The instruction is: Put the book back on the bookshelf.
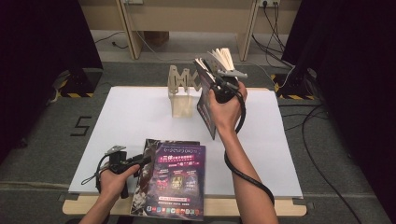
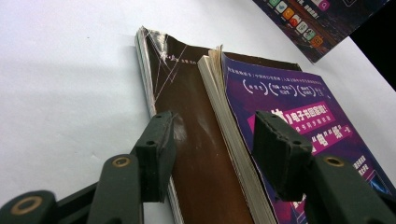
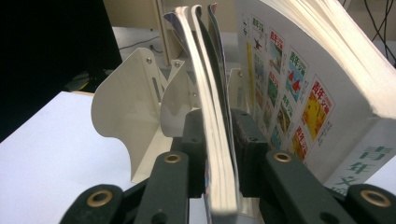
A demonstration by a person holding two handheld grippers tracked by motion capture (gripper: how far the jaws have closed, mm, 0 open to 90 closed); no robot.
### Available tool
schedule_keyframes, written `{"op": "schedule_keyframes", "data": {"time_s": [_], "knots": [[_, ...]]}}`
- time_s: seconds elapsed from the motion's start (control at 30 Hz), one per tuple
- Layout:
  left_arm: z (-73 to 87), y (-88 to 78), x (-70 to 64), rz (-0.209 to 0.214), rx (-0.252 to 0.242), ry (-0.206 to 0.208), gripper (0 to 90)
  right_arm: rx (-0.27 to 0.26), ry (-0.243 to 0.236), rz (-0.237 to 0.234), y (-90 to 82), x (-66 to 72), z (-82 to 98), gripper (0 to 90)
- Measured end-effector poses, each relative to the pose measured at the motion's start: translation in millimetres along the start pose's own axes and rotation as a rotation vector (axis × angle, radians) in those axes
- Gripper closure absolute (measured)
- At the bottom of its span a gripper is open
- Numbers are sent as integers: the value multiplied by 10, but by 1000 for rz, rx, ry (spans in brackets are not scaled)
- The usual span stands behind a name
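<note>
Near the table's front edge, left of centre, the left gripper rests with jaws spread wide, empty, its tips at the left side of a stack of two books: a brown one under a purple one. Toward the back edge, at centre, stands one bookend rack. Just right of it the right gripper holds a thin book upright on its lower edge, jaws at either cover, pressing lightly if at all; a thicker white book leans beside it. To finish well, I judge, keep the book vertical and ease off only once it leans against the rack or its neighbour. Four books in all, two grippers.
</note>
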State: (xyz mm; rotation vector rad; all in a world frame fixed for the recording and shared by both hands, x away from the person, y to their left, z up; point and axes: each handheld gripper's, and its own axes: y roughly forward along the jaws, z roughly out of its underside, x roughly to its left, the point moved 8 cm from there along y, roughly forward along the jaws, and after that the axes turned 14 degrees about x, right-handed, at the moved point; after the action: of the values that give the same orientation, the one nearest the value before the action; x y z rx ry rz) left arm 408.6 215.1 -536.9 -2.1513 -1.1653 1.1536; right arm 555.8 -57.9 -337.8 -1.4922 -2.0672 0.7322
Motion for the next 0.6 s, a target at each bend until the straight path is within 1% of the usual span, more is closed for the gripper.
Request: {"op": "schedule_keyframes", "data": {"time_s": [0.03,0.1,0.17,0.3,0.47,0.53,0.6], "knots": [[-1,0,0,0,1,1,480,13,7,-7,3,2,0,765],[-1,-1,2,1,1,2,480,21,2,-6,5,-16,-14,759],[-2,-3,5,-1,0,-1,480,34,10,-13,10,-15,-17,754],[-10,-14,10,-5,-3,2,479,66,8,-7,21,-35,-17,754],[-7,-6,4,-4,0,5,480,93,-2,-4,30,-42,-29,799],[-9,-3,5,-3,-1,3,479,101,-14,-2,32,-43,-33,825],[-7,-3,6,-3,0,2,480,106,-30,12,33,-43,-39,839]]}}
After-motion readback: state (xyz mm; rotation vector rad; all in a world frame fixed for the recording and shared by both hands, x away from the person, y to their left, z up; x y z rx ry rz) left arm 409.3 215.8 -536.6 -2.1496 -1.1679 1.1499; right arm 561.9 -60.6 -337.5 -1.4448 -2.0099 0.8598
